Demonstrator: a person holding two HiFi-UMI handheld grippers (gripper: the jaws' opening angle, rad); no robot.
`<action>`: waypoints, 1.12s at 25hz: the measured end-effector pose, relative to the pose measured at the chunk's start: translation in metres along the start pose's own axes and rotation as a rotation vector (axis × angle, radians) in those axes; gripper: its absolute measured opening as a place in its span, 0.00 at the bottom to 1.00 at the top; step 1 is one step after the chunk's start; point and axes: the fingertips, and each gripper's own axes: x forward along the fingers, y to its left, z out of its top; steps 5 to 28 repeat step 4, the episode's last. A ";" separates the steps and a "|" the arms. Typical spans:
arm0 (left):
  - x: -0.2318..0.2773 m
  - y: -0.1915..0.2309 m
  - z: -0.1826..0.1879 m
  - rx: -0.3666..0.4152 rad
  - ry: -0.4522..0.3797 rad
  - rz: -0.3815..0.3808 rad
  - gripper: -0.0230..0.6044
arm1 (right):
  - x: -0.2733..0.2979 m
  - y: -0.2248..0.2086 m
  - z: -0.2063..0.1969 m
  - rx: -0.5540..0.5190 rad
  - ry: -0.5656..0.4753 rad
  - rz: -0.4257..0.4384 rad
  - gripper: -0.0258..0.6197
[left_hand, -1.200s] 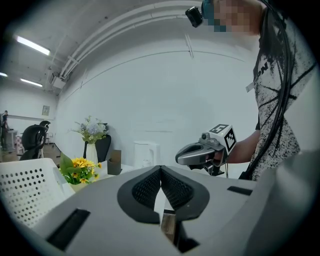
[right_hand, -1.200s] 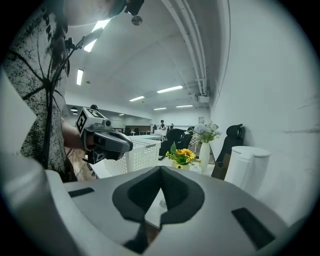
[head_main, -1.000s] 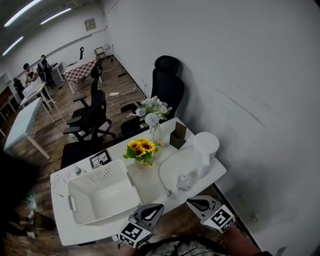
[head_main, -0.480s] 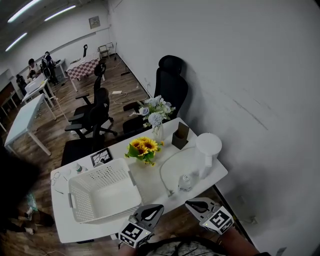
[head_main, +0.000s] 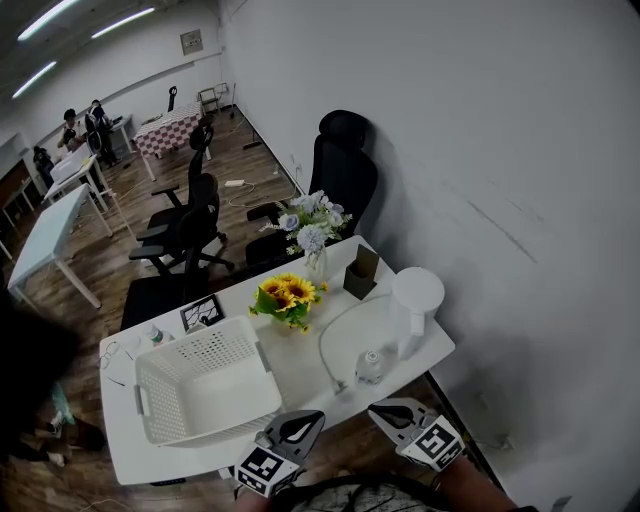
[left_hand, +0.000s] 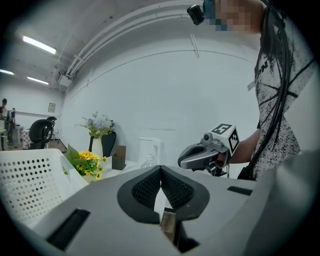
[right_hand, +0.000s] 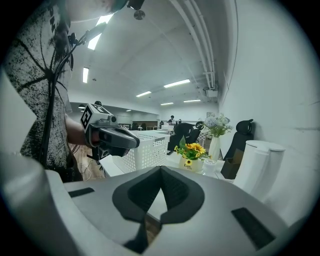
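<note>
Holding left tongs (head_main: 303, 418) at the bottom of the frame, centre-left, just off the near edge of the counter (head_main: 300, 372); pads meeting, gripping nothing. Holding right tongs (head_main: 385, 409) at bottom centre-right, likewise pressed closed and carrying nothing. Pointing both toward the counter from outside its front edge.

Nearest items:
- White perforated basket (head_main: 205, 385), sitting at lower left, beyond the left tongs.
- Small clear bottle (head_main: 369, 365), standing at lower centre, beyond the right tongs and just beside the white kettle (head_main: 415, 300).

Risks, as judged:
- Tipping the bottle by arriving with closed tongs, it looking light and narrow.
- Snagging the cable (head_main: 322, 345) looping across the counter around it.
- Knocking the kettle, placed near the right-hand corner.
- Nudging the sunflower pot (head_main: 285, 298) when passing over the basket rim.

Room:
- Finding open counter between basket and bottle, at centre frame.
- Being hemmed in at the right by the wall (head_main: 500, 200).
- Being crowded at the back by vase (head_main: 312, 245), brown box (head_main: 358, 272) and black chair (head_main: 342, 165).
- Approaching freely from the near edge only.
</note>
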 end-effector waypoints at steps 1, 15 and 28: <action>0.000 0.000 0.000 0.000 0.000 0.000 0.05 | 0.001 0.000 0.000 -0.002 0.001 0.001 0.07; 0.002 0.002 0.000 0.004 0.002 0.002 0.05 | 0.003 -0.001 0.000 -0.010 0.002 0.005 0.07; 0.002 0.002 0.000 0.004 0.002 0.002 0.05 | 0.003 -0.001 0.000 -0.010 0.002 0.005 0.07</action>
